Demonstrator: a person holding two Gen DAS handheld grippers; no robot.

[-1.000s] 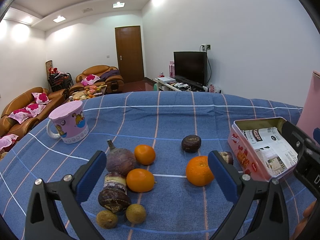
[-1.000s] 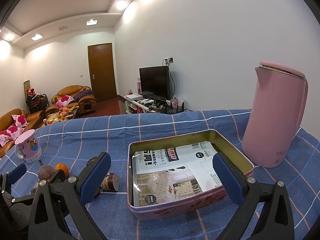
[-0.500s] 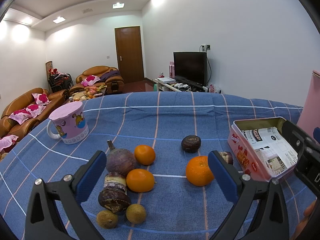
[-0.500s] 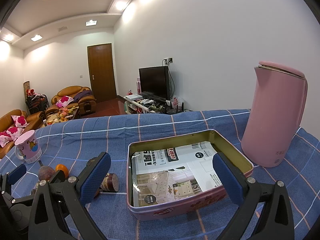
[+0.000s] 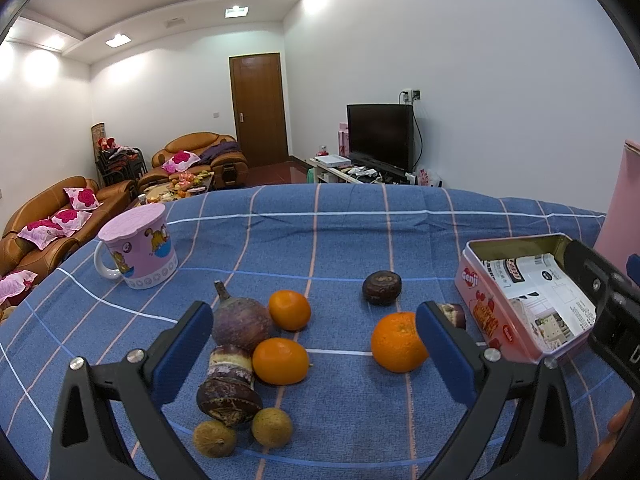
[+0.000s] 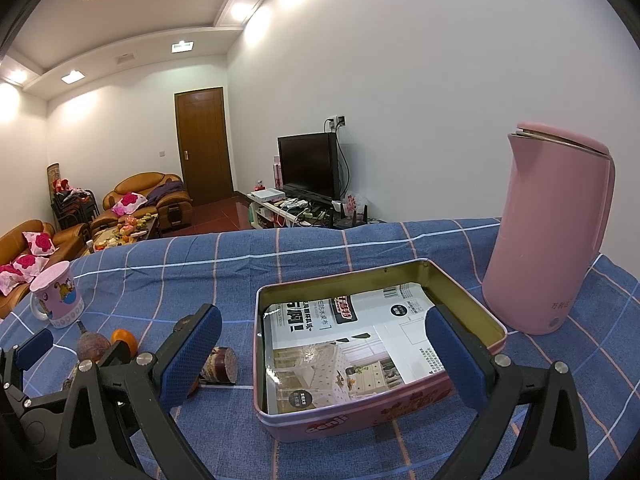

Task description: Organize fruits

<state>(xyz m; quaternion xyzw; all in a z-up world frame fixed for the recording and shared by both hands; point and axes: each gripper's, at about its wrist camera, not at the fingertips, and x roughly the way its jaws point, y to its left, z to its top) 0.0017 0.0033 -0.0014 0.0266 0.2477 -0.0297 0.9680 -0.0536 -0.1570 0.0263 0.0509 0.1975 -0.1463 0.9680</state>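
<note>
Fruit lies loose on the blue checked cloth: a large orange (image 5: 398, 342), two small oranges (image 5: 289, 309) (image 5: 281, 361), a purple round fruit with a stem (image 5: 240, 322), a dark round fruit (image 5: 381, 287), dark cut pieces (image 5: 229, 384) and two brown longans (image 5: 271, 427). My left gripper (image 5: 314, 352) hovers open above them, holding nothing. An open pink tin (image 6: 376, 424) lined with printed paper sits at the right. My right gripper (image 6: 324, 354) hangs open over the tin's near edge, also holding nothing.
A pink cartoon mug (image 5: 138, 246) stands at the back left of the table. A tall pink kettle (image 6: 554, 232) stands right of the tin. Behind the table are sofas (image 5: 48, 216), a television (image 5: 380, 136) and a door.
</note>
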